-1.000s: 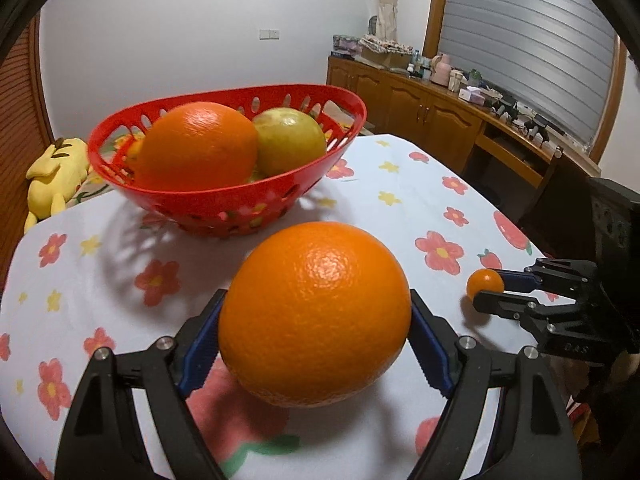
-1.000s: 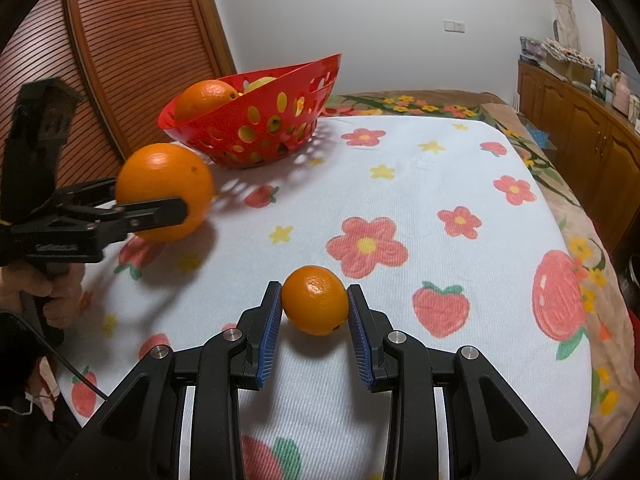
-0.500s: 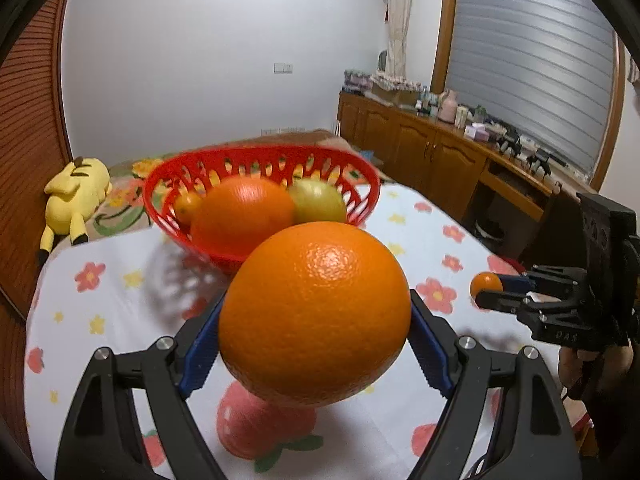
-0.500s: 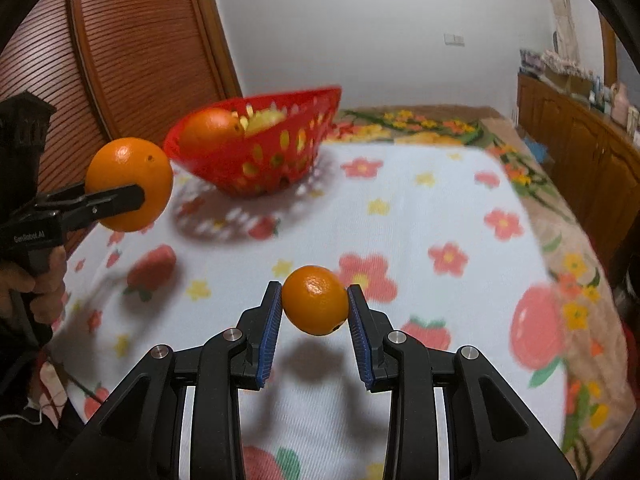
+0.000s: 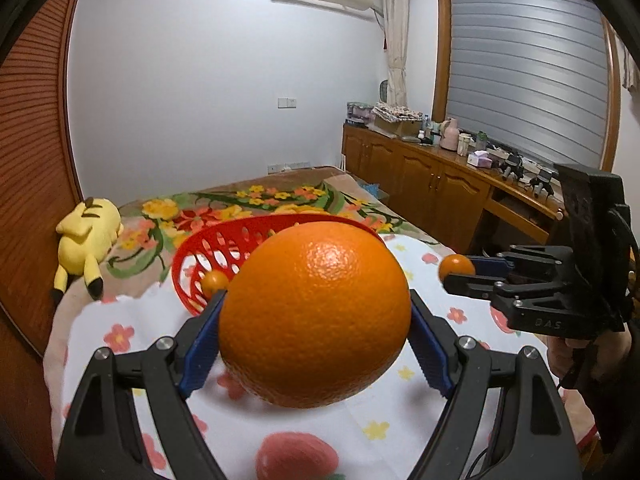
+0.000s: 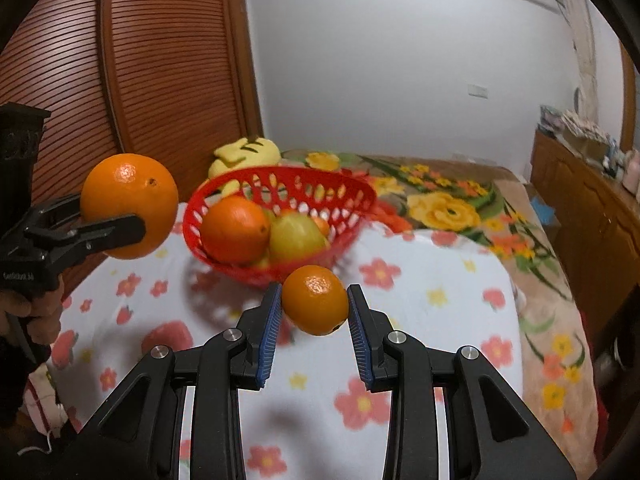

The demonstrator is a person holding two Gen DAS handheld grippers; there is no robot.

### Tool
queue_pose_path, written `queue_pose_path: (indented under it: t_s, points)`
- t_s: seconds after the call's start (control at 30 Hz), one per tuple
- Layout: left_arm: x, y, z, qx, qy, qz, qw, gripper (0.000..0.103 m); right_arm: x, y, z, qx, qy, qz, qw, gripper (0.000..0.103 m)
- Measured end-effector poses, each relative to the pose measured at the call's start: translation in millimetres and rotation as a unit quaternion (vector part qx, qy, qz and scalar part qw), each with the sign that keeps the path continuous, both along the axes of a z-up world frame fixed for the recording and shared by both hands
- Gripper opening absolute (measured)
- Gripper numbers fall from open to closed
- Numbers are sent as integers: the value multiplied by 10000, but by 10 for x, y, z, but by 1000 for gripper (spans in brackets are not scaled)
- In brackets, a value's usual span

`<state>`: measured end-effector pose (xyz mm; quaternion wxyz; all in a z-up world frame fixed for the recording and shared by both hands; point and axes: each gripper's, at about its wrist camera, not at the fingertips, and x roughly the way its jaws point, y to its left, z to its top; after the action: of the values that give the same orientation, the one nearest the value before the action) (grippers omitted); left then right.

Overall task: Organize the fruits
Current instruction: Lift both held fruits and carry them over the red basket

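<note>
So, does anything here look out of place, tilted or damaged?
Nothing looks damaged or spilled. The red basket looks tilted on the flowered cloth, though the fisheye may exaggerate it. The yellow plush toy behind it is the only non-fruit item.

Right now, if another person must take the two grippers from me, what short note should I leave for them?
Left gripper: shut on the large orange, held in the air.
Right gripper: shut on the small orange, also lifted.
Red basket: on the flowered cloth, already holding an orange, a yellow-green fruit and more.
Left to do: place both held oranges into the basket.
</note>
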<state>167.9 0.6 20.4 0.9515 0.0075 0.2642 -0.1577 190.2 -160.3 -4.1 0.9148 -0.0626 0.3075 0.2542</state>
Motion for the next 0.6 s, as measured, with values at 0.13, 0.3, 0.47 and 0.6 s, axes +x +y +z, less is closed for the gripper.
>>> queue_pose_path:
  t_s: [0.13,0.3,0.47,0.6]
  points:
    - [126,74,33,40,-29,72,10000,83,204,152,30,-49,5,148,9999,32]
    - [312,154,17,65,16,151,9999,83,475,342,-18,-181,27,302,9994,32]
    - [505,204,-25,69,85,220,9997,83,758,419,-132,-245,157,317,9991,32]
    - [677,234,-56,87,128,243,9996,83,953,424,-215,-277,257,303,9988,32]
